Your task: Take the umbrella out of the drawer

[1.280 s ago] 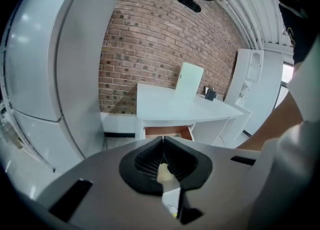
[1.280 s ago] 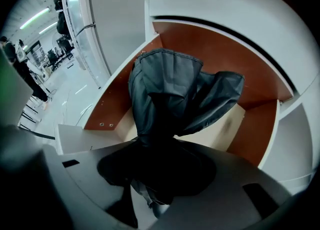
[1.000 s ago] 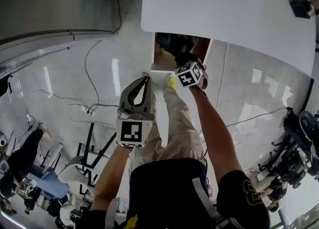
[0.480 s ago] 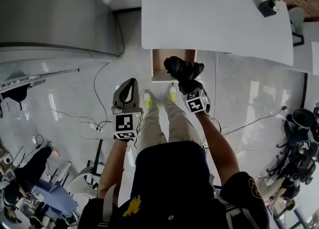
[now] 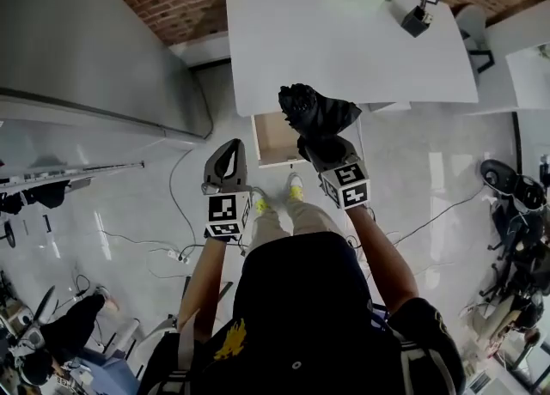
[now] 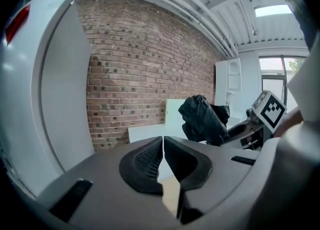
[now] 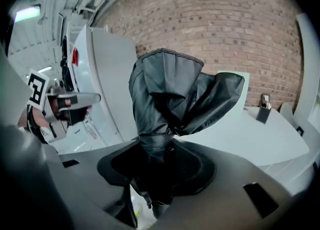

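Right gripper (image 5: 316, 149) clamped on black umbrella (image 5: 314, 112), above open drawer (image 5: 273, 137) under desk (image 5: 344, 50) front edge; left gripper (image 5: 229, 153) jaws together, left of drawer, over bare floor (image 5: 129, 204).

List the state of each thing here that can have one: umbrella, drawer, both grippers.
umbrella: folded, out of the drawer, held up in the air by the right gripper.
drawer: pulled open under the white table.
right gripper: shut on the umbrella's lower end.
left gripper: jaws together, nothing between them.
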{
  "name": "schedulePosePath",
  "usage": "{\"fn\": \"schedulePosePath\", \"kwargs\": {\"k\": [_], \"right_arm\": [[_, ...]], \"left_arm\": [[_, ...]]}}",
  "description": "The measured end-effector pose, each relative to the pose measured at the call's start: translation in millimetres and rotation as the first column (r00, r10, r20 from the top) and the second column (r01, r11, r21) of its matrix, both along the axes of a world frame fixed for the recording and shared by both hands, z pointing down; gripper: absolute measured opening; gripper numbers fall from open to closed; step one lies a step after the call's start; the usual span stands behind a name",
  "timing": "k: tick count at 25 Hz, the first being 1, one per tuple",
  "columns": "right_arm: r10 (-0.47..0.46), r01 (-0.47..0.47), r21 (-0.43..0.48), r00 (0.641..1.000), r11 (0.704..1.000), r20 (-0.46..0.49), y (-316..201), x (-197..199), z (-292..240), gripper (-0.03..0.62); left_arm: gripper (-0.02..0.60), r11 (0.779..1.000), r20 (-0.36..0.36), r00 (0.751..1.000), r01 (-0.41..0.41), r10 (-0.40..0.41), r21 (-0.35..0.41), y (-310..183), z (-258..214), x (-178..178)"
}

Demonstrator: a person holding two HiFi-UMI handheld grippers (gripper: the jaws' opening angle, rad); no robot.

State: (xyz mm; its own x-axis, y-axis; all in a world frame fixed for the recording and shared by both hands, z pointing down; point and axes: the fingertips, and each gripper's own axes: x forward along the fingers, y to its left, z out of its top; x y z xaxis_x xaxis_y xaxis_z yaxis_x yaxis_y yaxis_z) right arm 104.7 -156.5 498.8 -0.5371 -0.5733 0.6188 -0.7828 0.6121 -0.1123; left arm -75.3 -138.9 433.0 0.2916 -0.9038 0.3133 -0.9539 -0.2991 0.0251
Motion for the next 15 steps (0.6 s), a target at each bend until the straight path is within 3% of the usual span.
{"fn": "schedulePosePath", "kwargs": {"k": [8, 15], "right_arm": [[0.015, -0.060, 0.233, 0.982, 0.971, 0.191, -31, -7, -143, 0.207], [-0.002, -0.065, 0.318, 0.979, 0.946, 0.206, -31, -6, -181, 0.207]], "left_arm": [[0.023, 0.996, -0.010, 1.000, -0.003, 0.004, 0.090, -35, -53, 6], [0.023, 0.983, -0.002, 0.999, -0.035, 0.036, 0.181, -59, -97, 8]]}}
